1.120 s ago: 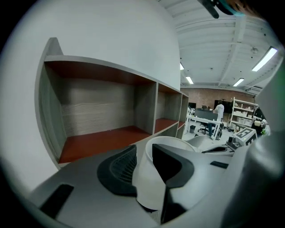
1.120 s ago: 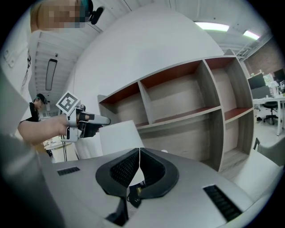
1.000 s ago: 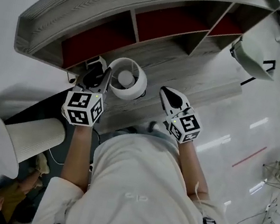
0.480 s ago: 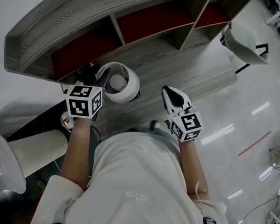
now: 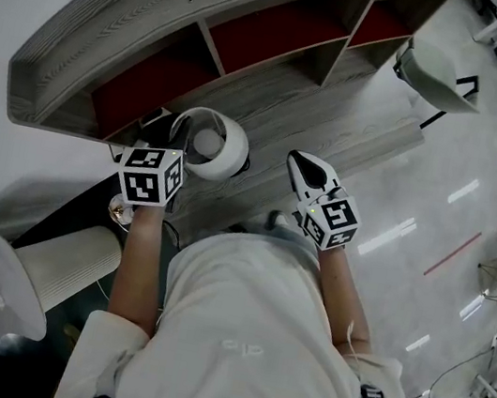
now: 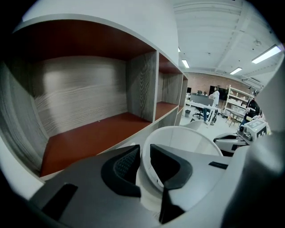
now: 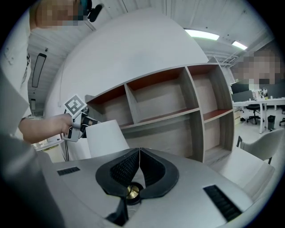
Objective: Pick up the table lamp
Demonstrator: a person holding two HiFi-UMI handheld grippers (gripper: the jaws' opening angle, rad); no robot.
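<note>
As for the table lamp (image 5: 209, 143): stands upright on the grey wood ledge of the shelf unit (image 5: 115, 36), just in front of the red-floored compartments and left of the ledge's middle. Carries a white shade, open at the top and wider toward the bottom.

As for the left gripper (image 5: 177, 140): reaches in from the near left and straddles the near-left rim of the shade. Is closing its jaws on the thin white wall, with one finger outside the shade and the other inside. Shows, in the left gripper view, both pads (image 6: 124, 164) up against that wall, with white filling the whole slit between them.

As for the right gripper (image 5: 296, 162): hovers over the same ledge to the right of the lamp, well apart from it, and points toward the shelf. Holds its fingers pressed together, with nothing between them. Looks out, in the right gripper view, on the lamp at far left, with the other gripper at the upper left edge of the shade.

Farther off: a pale chair (image 5: 442, 75) at far right on the glossy floor, and a ribbed white cylinder (image 5: 68, 252) at near left.
</note>
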